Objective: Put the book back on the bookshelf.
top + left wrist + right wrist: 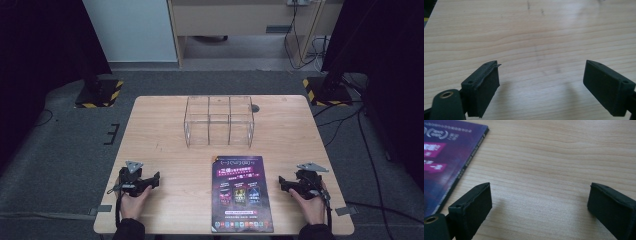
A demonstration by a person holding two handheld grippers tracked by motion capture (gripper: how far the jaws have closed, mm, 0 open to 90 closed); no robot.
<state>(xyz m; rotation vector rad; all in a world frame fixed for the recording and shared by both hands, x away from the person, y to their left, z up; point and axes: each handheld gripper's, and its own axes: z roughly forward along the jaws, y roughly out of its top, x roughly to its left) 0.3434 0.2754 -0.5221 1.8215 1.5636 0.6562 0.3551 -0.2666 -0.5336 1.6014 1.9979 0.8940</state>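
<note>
A purple book lies flat on the wooden table near its front edge, between my two hands. Behind it stands a clear plastic organizer with several compartments. My left gripper rests on the table left of the book, jaws wide open with only bare wood between them. My right gripper rests right of the book, also open and empty. In the right gripper view the purple book lies just beyond the left jaw.
Two stand bases with yellow-black tape sit on the grey floor beyond the table's far corners. Cables trail on the floor at the right. A wooden cabinet stands at the back.
</note>
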